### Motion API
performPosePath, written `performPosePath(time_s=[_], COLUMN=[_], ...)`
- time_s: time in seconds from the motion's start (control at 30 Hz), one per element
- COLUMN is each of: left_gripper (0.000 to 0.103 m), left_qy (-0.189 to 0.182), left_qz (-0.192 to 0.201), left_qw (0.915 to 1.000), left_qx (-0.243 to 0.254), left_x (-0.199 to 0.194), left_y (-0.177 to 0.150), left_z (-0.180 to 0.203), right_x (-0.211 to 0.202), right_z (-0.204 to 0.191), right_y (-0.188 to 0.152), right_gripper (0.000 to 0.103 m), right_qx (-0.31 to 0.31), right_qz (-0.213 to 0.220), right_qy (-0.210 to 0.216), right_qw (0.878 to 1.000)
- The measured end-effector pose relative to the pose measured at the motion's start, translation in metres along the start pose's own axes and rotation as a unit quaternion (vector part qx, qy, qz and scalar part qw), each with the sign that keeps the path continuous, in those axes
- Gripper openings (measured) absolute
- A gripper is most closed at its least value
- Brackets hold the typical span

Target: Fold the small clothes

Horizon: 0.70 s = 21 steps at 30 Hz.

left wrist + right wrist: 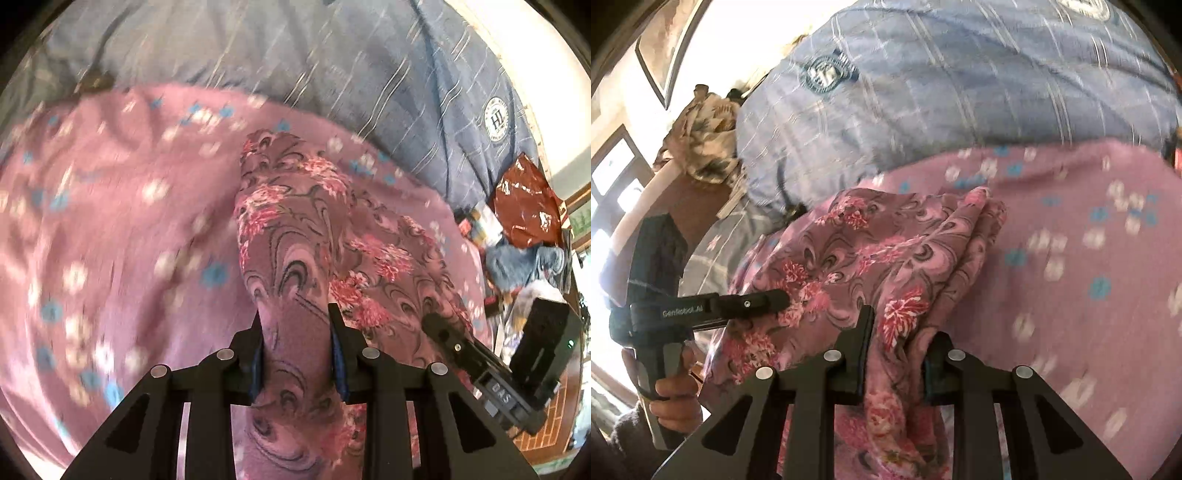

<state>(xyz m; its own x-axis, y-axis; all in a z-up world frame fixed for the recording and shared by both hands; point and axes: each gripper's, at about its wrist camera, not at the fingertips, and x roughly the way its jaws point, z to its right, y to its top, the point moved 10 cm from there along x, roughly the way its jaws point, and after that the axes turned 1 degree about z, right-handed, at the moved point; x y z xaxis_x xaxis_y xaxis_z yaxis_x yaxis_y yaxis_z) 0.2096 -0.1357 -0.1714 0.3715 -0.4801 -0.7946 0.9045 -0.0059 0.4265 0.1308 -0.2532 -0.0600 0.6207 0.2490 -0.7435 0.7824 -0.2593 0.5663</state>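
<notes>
Holding floral garment (303, 236) bunched and lifted above pink bedsheet (110, 229); my left gripper (295, 325) and right gripper (903, 328) each pinch a thick fold of it. Risks, as I judge: bundled layers slipping from either grip; uneven edges, crooked fold. Surroundings: blue striped quilt (960, 92) close behind, crowding laying space; red bag (524, 203); cream cloth (701, 140).

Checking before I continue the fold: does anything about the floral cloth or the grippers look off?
Nothing damaged or spilled. The floral cloth hangs bunched between the left gripper and the right gripper, both clamped on it, over the pink bedsheet. It is crumpled, not laid flat. Motion blur hides finer detail.
</notes>
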Motion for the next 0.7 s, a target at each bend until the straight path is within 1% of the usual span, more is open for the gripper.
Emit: performPosePath(time_s=[0.03,0.07,0.1,0.13,0.17,0.2,0.23,0.27,0.33,0.37,0.43,0.5,0.53,0.57,0.6,0.67,0.7], left_gripper=[0.031,0.034,0.04,0.045,0.046,0.046,0.045,0.044,0.041,0.041,0.041,0.041,0.041,0.041,0.041,0.042,0.046], left_qy=[0.004,0.026,0.035,0.036,0.019,0.005,-0.007,-0.01,0.001,0.003,-0.003,0.005,0.014,0.033,0.044,0.087,0.101], left_qz=[-0.007,-0.021,-0.032,-0.045,-0.043,-0.042,-0.044,-0.041,-0.011,0.002,0.032,0.038,0.037,0.035,0.033,0.028,0.027], left_qw=[0.9999,0.9994,0.9988,0.9982,0.9983,0.998,0.9973,0.9976,0.9989,0.9992,0.9992,0.9993,0.9991,0.9983,0.9975,0.9937,0.992], left_qx=[-0.006,-0.009,-0.01,-0.019,-0.034,-0.048,-0.057,-0.055,-0.045,-0.04,-0.022,-0.003,0.013,0.034,0.044,0.065,0.07], left_x=[0.004,0.013,0.017,0.024,0.023,0.02,0.012,0.006,-0.012,-0.018,-0.034,-0.037,-0.033,-0.026,-0.022,-0.001,0.011], left_y=[-0.01,-0.024,-0.033,-0.04,-0.044,-0.044,-0.043,-0.039,-0.025,-0.018,-0.003,0.0,0.004,0.01,0.009,0.018,0.023], left_z=[-0.008,-0.023,-0.031,-0.038,-0.043,-0.045,-0.046,-0.046,-0.045,-0.043,-0.028,-0.016,-0.009,-0.002,0.0,0.001,0.001], right_x=[0.002,0.006,0.015,0.023,0.032,0.034,0.03,0.025,0.012,0.006,-0.012,-0.014,-0.011,-0.005,0.004,0.025,0.032], right_z=[0.001,0.003,0.011,0.017,0.026,0.031,0.033,0.036,0.043,0.045,0.043,0.032,0.027,0.021,0.016,0.015,0.02], right_y=[-0.01,-0.021,-0.035,-0.043,-0.055,-0.06,-0.058,-0.055,-0.044,-0.038,-0.013,0.0,0.005,0.008,0.009,0.009,0.007], right_gripper=[0.022,0.022,0.022,0.025,0.03,0.029,0.034,0.035,0.036,0.038,0.038,0.037,0.036,0.036,0.036,0.036,0.036], right_qx=[0.003,0.006,0.01,0.012,0.017,0.031,0.043,0.054,0.066,0.07,0.062,0.036,0.021,0.006,-0.009,-0.023,-0.023], right_qz=[-0.006,-0.014,-0.031,-0.045,-0.064,-0.066,-0.058,-0.06,-0.053,-0.042,0.011,0.032,0.036,0.038,0.033,0.024,0.018], right_qy=[0.001,-0.003,-0.017,-0.033,-0.046,-0.041,-0.037,-0.039,-0.051,-0.057,-0.062,-0.049,-0.048,-0.047,-0.044,-0.054,-0.058], right_qw=[1.0,1.0,0.999,0.998,0.997,0.996,0.997,0.996,0.995,0.995,0.996,0.998,0.998,0.998,0.998,0.998,0.998])
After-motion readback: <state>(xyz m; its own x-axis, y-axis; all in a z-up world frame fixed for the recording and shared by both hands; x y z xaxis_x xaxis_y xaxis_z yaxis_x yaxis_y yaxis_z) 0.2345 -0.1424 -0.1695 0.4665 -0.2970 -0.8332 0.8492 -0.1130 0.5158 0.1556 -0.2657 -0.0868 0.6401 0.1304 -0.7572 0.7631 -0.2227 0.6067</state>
